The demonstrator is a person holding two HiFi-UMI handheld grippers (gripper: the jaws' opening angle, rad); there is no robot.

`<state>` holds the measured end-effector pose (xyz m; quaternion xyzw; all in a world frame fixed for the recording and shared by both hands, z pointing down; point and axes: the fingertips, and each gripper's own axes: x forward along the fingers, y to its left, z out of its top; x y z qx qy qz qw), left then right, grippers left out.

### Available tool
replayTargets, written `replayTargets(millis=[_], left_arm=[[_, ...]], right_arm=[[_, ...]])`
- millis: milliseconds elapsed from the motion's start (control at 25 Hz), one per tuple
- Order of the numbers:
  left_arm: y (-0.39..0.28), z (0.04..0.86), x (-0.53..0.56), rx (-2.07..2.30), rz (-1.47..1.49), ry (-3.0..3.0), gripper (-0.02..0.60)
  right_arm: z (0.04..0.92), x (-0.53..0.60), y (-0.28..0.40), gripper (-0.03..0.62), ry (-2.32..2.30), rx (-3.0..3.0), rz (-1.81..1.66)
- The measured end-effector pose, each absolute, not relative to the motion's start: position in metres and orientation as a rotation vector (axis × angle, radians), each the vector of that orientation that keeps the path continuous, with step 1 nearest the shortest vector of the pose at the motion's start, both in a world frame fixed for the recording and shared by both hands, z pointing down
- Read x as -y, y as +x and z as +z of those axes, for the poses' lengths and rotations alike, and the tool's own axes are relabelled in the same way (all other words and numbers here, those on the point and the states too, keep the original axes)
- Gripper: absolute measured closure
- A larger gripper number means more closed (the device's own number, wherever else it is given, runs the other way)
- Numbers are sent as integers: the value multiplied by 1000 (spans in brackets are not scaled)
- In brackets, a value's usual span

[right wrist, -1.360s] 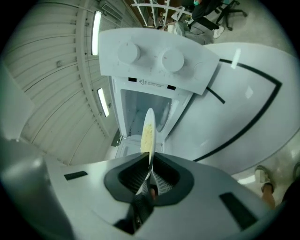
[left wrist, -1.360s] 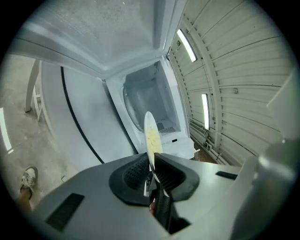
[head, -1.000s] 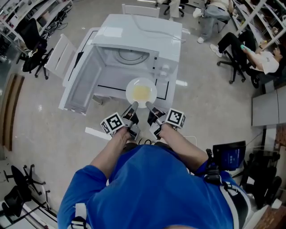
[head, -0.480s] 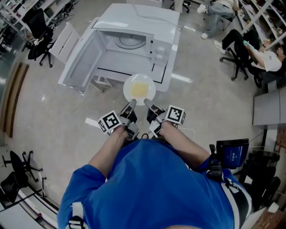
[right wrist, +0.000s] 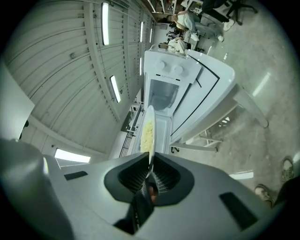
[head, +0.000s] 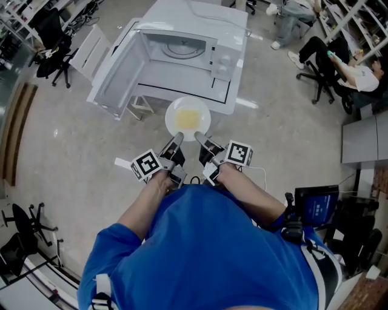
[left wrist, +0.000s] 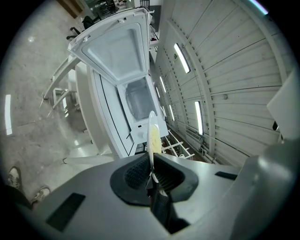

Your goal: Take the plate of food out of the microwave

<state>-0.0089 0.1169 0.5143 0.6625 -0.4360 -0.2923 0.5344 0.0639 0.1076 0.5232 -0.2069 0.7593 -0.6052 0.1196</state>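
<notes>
Head view, looking steeply down: a white plate carrying pale yellow food is held in the air by two hand-held grippers, clear of the microwave and on its near side. The left gripper takes the plate's near-left rim and the right gripper its near-right rim. The two sit close side by side, each with its marker cube just behind the jaws. In the left gripper view the jaws are drawn narrow onto the thin edge of the plate, which runs edge-on away from the ribbed pads. The right gripper view shows the same narrow hold on the opposite stretch of rim, with the food visible on the plate's upper face. The microwave stands on a white table. Its door is swung fully open to the left, and the cavity holds only the round turntable. In the head view the plate's far rim overlaps the table's near edge, while most of the plate hangs over the grey floor. The person holding the grippers wears a blue shirt. Seated people and office chairs occupy the far right of the room.
</notes>
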Motion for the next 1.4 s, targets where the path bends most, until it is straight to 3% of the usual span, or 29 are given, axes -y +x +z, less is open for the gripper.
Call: replayTargets(millis=[320, 1400], left_arm=[[-47, 516, -130, 1001, -702, 1569, 552], [-54, 510, -122, 937, -702, 1588, 554]], right_arm=[[524, -122, 26, 565, -639, -2220, -1761], [520, -120, 18, 565, -705, -2207, -1743]])
